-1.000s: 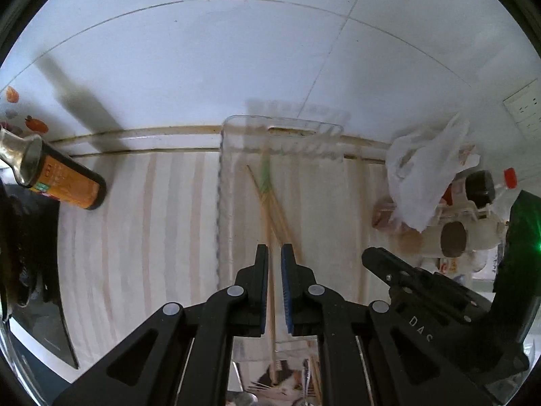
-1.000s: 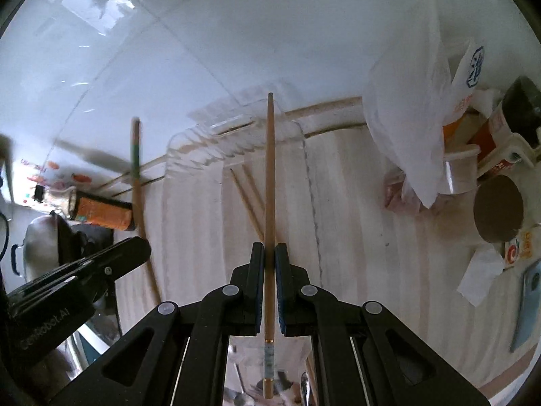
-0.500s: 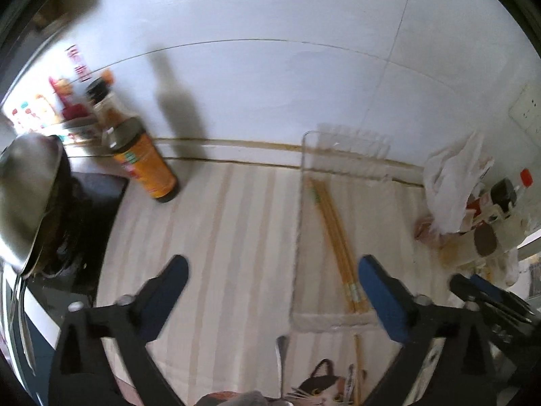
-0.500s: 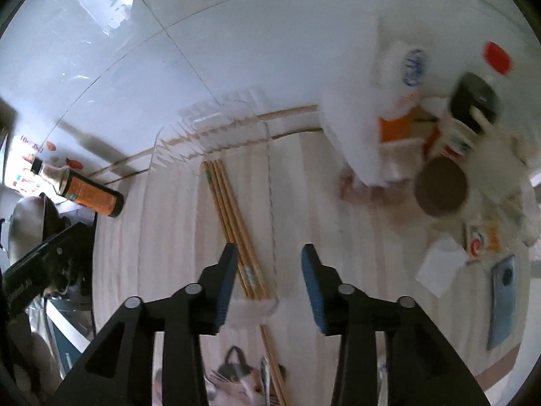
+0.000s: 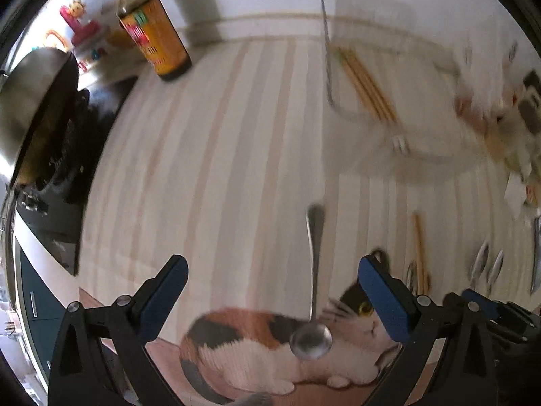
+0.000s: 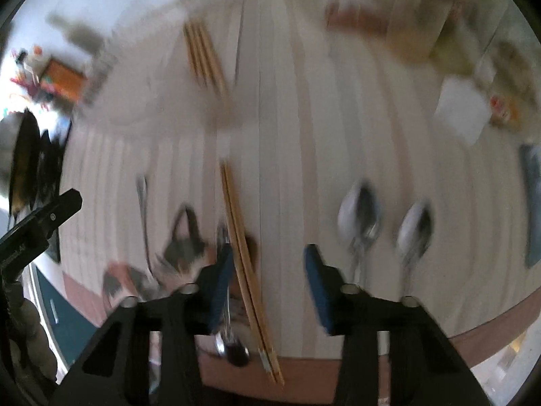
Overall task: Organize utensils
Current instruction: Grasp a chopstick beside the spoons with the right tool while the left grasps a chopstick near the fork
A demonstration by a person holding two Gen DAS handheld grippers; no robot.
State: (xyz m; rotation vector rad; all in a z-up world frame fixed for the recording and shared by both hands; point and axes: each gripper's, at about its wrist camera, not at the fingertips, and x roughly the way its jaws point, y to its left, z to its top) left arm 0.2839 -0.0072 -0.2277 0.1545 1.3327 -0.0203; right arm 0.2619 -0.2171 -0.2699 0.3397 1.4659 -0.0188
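Observation:
My left gripper is open and empty above a metal spoon that lies on a cat-print mat. A clear tray at the back right holds several wooden chopsticks. My right gripper is open and empty, just above a loose pair of chopsticks on the striped cloth. Another spoon lies left of that pair. Two more spoons lie to the right. The tray's chopsticks show at the back, blurred.
A sauce bottle stands at the back left by a stove with a pan. Bags, jars and cups crowd the right side. A white paper and a dark flat object lie on the right.
Both grippers let go of their chopsticks over the tray, opened, and pulled back and down toward the loose spoons and chopsticks at the table's front.

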